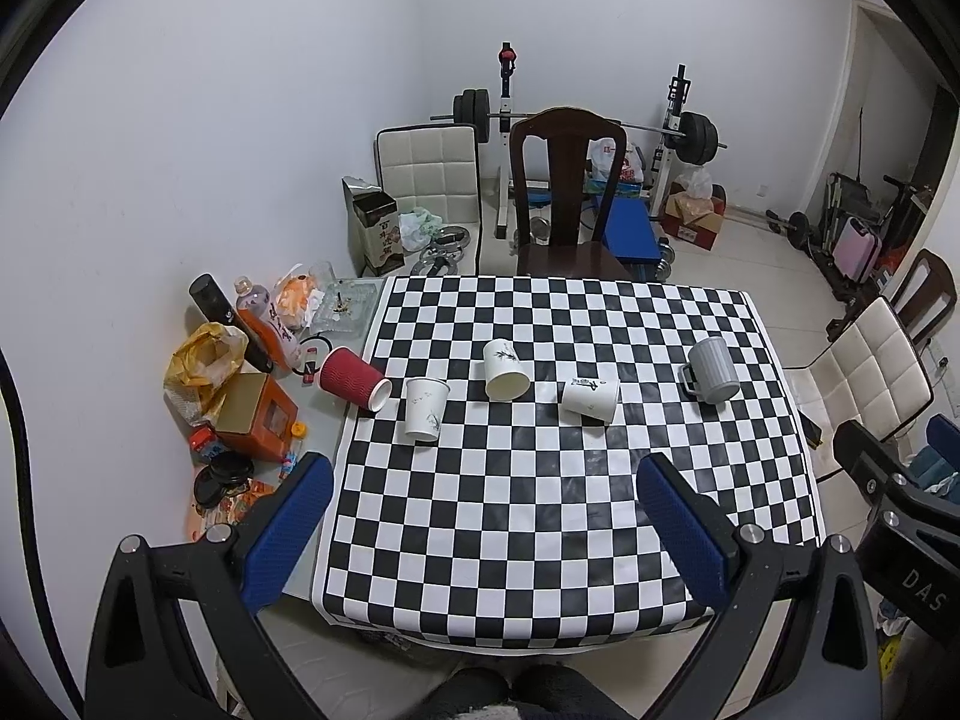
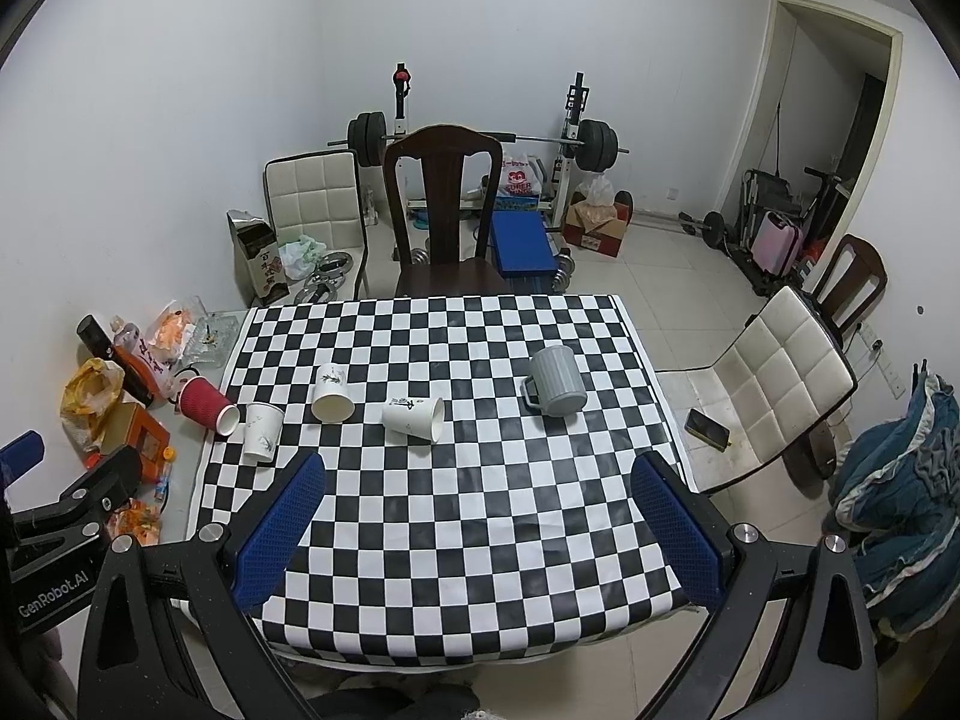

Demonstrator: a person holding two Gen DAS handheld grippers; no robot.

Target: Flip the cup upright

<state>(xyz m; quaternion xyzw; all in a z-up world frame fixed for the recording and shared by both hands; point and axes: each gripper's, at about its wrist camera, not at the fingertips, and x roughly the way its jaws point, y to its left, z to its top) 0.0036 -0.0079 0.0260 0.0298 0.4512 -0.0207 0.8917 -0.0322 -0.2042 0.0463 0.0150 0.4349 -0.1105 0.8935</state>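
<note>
Several cups sit in a row on the checkered table (image 1: 540,510). A red ribbed cup (image 1: 353,378) lies on its side at the left. A white paper cup (image 1: 425,408) stands upright beside it. Two white cups (image 1: 506,369) (image 1: 590,399) lie tipped over in the middle. A grey handled mug (image 1: 710,370) stands mouth-down at the right. The same row shows in the right wrist view: red cup (image 2: 207,405), mug (image 2: 557,380). My left gripper (image 1: 486,474) and right gripper (image 2: 478,471) are both open and empty, held above the near half of the table.
Clutter of bottles, bags and boxes (image 1: 240,372) lies left of the cloth. A dark wooden chair (image 1: 567,192) stands at the far edge, a white padded chair (image 2: 774,384) with a phone (image 2: 708,429) at the right. Gym gear fills the back.
</note>
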